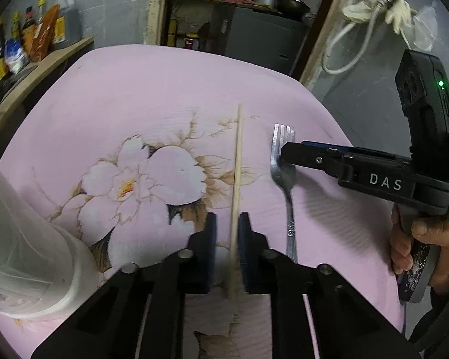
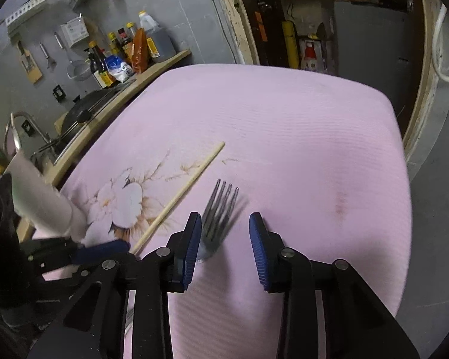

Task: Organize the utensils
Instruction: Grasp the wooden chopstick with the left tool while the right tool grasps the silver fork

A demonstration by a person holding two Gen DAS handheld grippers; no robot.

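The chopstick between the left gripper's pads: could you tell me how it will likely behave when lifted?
The chopstick looks thin, wooden and straight, so probably stiff and light. Gripped near one end by the left gripper, it may pivot; released, it may roll on the cloth.

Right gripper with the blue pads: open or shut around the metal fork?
Open. In the right wrist view the right gripper has its blue pads set wide apart, the metal fork lying between them on the pink cloth, ungripped.
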